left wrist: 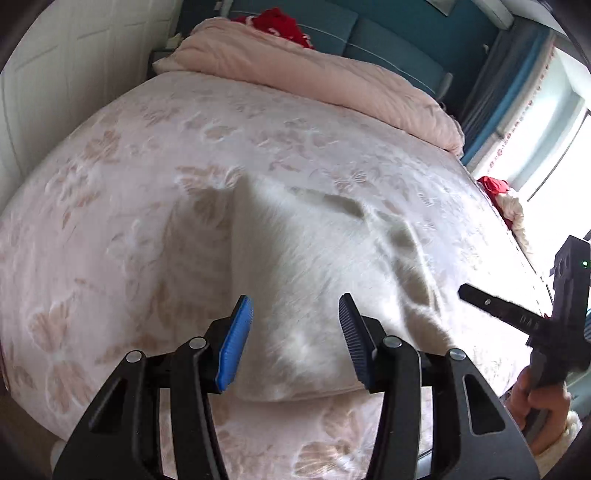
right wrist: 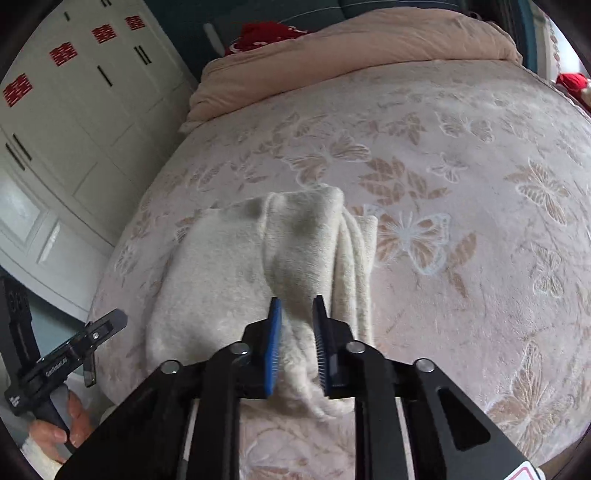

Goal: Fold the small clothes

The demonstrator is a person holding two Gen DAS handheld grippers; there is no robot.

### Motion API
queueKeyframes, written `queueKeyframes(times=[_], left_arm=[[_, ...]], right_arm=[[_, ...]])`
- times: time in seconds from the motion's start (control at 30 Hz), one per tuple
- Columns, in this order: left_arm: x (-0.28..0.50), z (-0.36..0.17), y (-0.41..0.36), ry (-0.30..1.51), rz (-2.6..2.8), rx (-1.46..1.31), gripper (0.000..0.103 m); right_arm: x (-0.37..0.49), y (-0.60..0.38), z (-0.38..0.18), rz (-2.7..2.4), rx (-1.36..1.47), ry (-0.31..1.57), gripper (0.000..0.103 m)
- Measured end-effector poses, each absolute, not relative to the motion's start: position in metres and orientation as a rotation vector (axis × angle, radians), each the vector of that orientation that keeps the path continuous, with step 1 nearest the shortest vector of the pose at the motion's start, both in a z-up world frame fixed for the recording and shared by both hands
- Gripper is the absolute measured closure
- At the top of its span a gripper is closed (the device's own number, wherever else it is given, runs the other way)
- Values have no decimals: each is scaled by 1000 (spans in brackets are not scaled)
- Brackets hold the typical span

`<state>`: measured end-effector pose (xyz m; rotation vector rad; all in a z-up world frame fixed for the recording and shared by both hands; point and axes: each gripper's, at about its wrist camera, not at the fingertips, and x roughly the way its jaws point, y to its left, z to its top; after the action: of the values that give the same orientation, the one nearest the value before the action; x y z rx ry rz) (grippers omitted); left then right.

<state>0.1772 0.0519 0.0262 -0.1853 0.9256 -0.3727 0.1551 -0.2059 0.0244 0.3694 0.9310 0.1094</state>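
I find the cream fleece garment [right wrist: 236, 280] lying near the bed [right wrist: 461, 184] front edge, soft, light and limp, best taken at its hems: my right gripper [right wrist: 297, 343] pinches a bunched near fold narrowly, my left gripper [left wrist: 291, 339] hovers half-open, empty.

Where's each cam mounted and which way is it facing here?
Left wrist: sits on the left gripper, looking down over its blue fingers at the cream garment on the bed; the right hand shows at the right edge.
Right wrist: sits on the right gripper, looking down at the garment bunched between its fingers; the left hand shows at lower left.
Shared: garment, bed, pink duvet, red cloth.
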Motion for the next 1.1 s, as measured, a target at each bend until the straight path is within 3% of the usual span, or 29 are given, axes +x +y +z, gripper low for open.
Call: queueKeyframes(times=[0.17,0.37,0.53,0.73,0.83,0.9,0.97,1.0,1.1], left_arm=[[193,-15,12,1054,-340,-55,56],[183,-17,5,1038,-318,30,56],[181,-33,4,1043,-310,76,54],[159,-5,-5,1025,-295,119,55],[146,10,-5,1014,-274,125,50],[136,19,-7,990,-252,146,34],[124,29,-9,955,-239,163,22],[119,33,-10,942,-238,168,15],[104,42,-13,901,-219,197,11]], right_arm=[[170,-178,-46,84,212,1146,93],[142,-177,14,122,266,1026,91],[144,-178,-48,99,193,1132,96],[119,-177,15,95,264,1050,90],[96,-176,37,65,261,1004,85],[87,-180,38,34,279,991,74],[78,-185,38,-19,282,971,46],[76,-188,36,-45,282,962,43],[63,-193,32,-87,306,956,40]])
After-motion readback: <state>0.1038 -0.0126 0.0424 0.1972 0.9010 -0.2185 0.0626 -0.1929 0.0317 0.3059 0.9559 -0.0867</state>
